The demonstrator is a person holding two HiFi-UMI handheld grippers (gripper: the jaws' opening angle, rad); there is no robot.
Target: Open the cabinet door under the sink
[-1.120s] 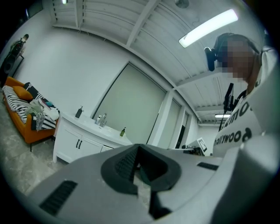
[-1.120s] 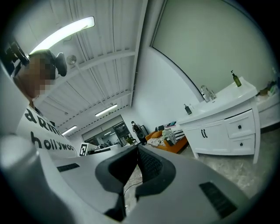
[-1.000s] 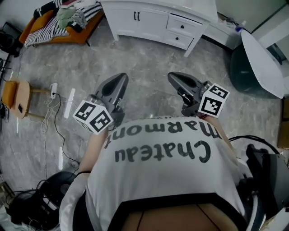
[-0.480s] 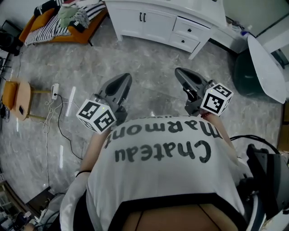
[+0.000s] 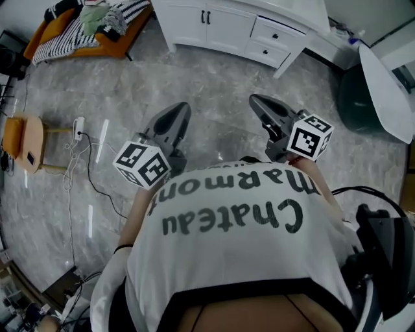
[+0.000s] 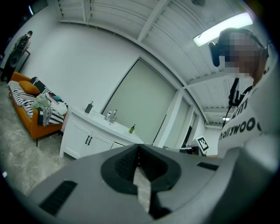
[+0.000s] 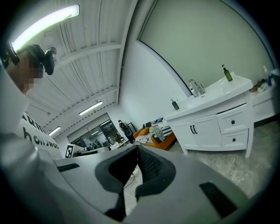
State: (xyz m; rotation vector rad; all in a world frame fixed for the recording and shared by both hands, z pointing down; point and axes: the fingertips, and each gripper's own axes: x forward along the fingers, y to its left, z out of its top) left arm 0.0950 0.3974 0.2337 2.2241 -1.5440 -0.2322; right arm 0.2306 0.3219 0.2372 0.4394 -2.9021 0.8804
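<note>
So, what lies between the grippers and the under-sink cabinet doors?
Bare grey floor, in the head view, between left gripper, right gripper and the cabinet doors.

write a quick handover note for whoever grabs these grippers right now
Left gripper: shut, empty, held over the floor.
Right gripper: shut, empty, likewise.
Sink cabinet stands ahead across the floor. Its double doors are closed, with dark handles side by side.
Done: nothing on the door yet.
Left: get close, open a gripper, take a handle, pull the door open.
</note>
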